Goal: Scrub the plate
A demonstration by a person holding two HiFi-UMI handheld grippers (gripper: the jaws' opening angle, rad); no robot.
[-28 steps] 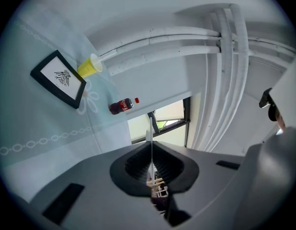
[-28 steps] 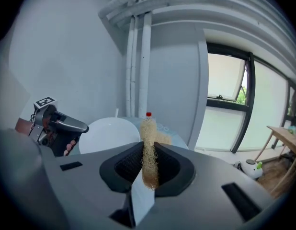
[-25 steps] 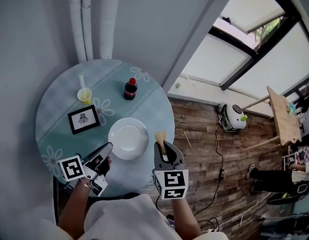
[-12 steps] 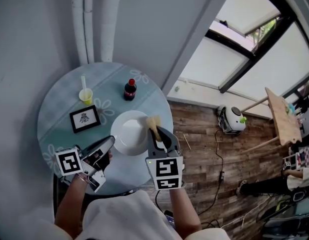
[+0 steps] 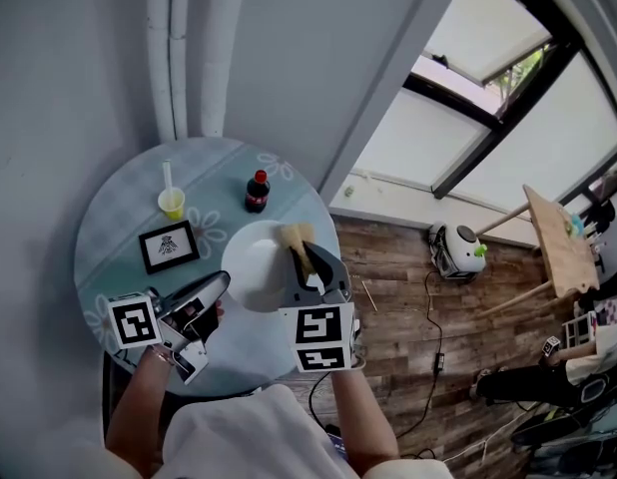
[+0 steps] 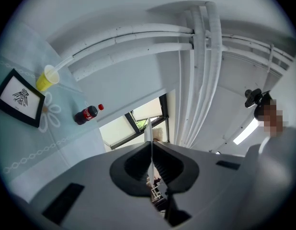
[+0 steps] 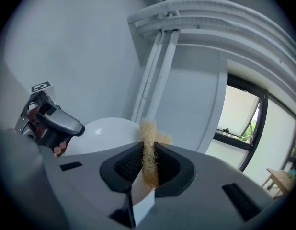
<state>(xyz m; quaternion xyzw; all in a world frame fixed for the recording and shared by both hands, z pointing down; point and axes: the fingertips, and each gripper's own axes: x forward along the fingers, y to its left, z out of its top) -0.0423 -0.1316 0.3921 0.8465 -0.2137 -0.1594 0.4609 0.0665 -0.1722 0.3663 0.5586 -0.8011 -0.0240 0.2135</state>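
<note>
Plate (image 5: 251,267) lies on the round bench (image 5: 119,208); the right tongs (image 5: 310,259), clamped on a straw-coloured scrubber (image 5: 294,235), have swung from beside it to over its right rim; scrubbing looks imminent; left tongs (image 5: 207,291) wait pinched shut alongside.

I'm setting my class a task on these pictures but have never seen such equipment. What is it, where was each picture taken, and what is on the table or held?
No robot here: a person works with two hand-held two-jaw grippers. The head view looks down from their head; the other two look along each gripper's jaws. On the round table: a white plate, a dark bottle, a yellow cup, a framed picture. The right gripper grips a tan scrubber over the plate; the left gripper pinches what seems the plate's rim.
</note>
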